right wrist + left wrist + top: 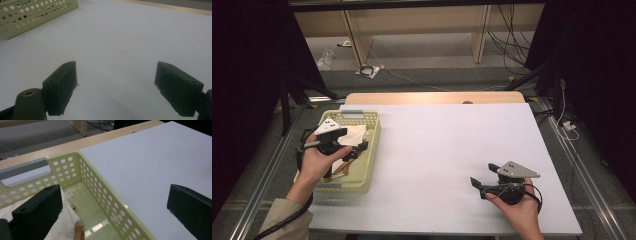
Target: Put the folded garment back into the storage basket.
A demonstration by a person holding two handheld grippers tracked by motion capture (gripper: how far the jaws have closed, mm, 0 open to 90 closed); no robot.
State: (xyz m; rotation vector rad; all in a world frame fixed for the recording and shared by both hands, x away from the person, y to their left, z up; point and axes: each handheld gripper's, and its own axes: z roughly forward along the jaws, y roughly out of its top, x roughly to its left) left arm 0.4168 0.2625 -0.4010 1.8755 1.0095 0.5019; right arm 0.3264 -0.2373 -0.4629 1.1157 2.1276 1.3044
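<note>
- Resting low near the front edge of the white surface (452, 150), the right hand-held gripper (482, 183) is seen w/ jaws spread and nothing between them; prob. parked there so it stays out of the way while the other side works.
- In the right gripper view, bare surface is seen ahead of the jaws, w/ a corner of the basket (37, 15) at upper left.
- Further left, the left hand-held gripper (354, 150) is held over the yellow perforated basket (371, 131), jaws spread wide, no pad pressing on anything; judged as a drop-off or a reach into the basket.
- The cloth (354, 134), cream-white, is found inside the basket, lying against its left side, just under and beside the left jaw in the left gripper view (67, 220).
- A brown strap-like piece (78, 230) is seen at the cloth's edge; whether it belongs to the cloth or is a separate item can't be told, since it's cut off by the frame's bottom.
- A small label (69, 194) is seen on the basket floor; its text is too small to read.
- The basket's near part is covered by the hand (314, 160), so any contents there can't be made out.
</note>
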